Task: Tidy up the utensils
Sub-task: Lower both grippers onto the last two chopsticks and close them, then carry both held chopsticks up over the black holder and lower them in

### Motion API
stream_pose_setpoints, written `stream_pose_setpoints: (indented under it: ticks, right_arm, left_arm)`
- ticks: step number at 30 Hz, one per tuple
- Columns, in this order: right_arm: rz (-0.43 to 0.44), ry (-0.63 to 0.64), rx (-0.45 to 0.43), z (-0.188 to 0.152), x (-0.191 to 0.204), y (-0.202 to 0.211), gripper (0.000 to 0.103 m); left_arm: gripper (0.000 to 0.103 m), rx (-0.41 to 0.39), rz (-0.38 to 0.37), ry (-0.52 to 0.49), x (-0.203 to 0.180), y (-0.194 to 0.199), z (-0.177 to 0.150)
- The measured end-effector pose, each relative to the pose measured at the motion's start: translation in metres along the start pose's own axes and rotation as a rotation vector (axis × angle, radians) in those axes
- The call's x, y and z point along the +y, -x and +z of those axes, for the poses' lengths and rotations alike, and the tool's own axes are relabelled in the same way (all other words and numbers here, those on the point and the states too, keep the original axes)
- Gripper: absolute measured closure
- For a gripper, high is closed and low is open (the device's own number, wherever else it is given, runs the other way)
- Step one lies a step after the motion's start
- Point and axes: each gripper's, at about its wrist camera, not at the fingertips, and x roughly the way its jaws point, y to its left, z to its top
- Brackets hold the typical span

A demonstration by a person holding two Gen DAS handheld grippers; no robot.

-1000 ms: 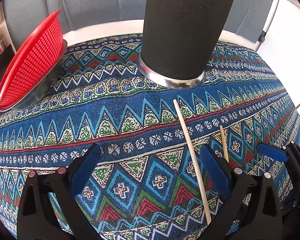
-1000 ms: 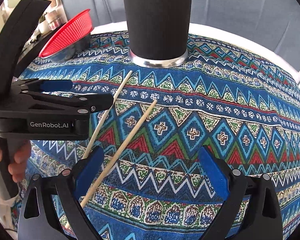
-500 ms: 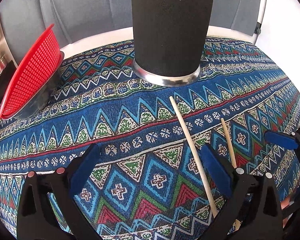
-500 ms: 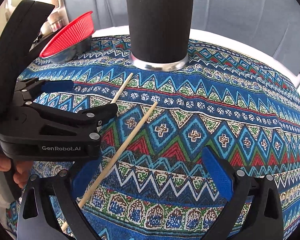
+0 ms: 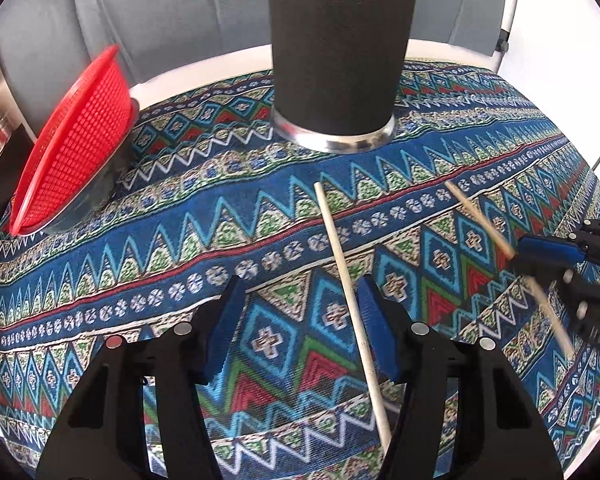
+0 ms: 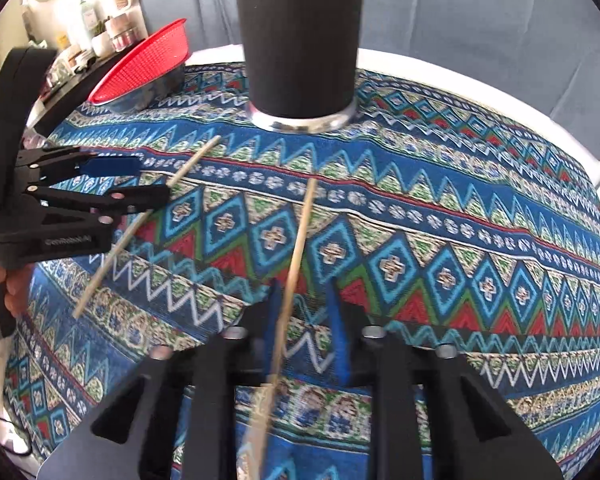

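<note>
Two wooden chopsticks lie on a patterned cloth in front of a tall black cup (image 5: 340, 48) with a metal base. In the left wrist view one chopstick (image 5: 340, 256) runs between the pads of my left gripper (image 5: 300, 284), close to the right pad. These jaws are closing and the left pad is still apart from the stick. In the right wrist view the other chopstick (image 6: 300, 236) runs up between the narrow pads of my right gripper (image 6: 306, 294), which is shut on it. The right gripper (image 5: 518, 258) also shows at the right edge of the left wrist view with that chopstick (image 5: 480, 218) through it.
A red mesh basket (image 5: 72, 140) leans on a dark bowl at the far left of the table. The white table rim (image 6: 440, 76) curves behind the cup, with grey upholstery beyond. A shelf with small jars (image 6: 100, 36) stands further left. A hand (image 6: 8, 288) holds the left gripper.
Both pairs of jaws have narrowed from wide open. The right gripper slid left over its chopstick and shut on it; the stick now points straight ahead. The left jaws are half shut around theirs.
</note>
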Motion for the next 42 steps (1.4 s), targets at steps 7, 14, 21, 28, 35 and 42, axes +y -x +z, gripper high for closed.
stream_pose_setpoints:
  ticks: [7,14,21,28,35,42]
  right_arm:
    - [0.107,-0.061,0.014,-0.014,-0.057,0.012,0.099]
    - [0.13,-0.132,-0.043,-0.044,-0.121,0.034,0.098]
    - [0.013,-0.155,-0.115,-0.046,-0.171,0.071,0.098]
    - [-0.036,-0.195,-0.277,-0.033,-0.193,0.128,0.098]
    - [-0.039,-0.179,-0.399,0.009,-0.181,0.172,0.098]
    - [0.012,-0.129,-0.511,0.072,-0.146,0.199,0.098]
  left_arm:
    - [0.095,0.087,0.077,0.078,0.035,0.012,-0.011]
    - [0.098,0.125,0.13,0.19,0.069,0.034,-0.042]
    - [0.098,0.081,0.169,0.225,0.086,0.071,-0.04]
    - [0.098,-0.006,0.203,0.165,0.092,0.114,0.006]
    - [0.098,-0.108,0.192,0.125,0.097,0.142,0.063]
    - [0.098,-0.212,0.173,0.116,0.099,0.163,0.121]
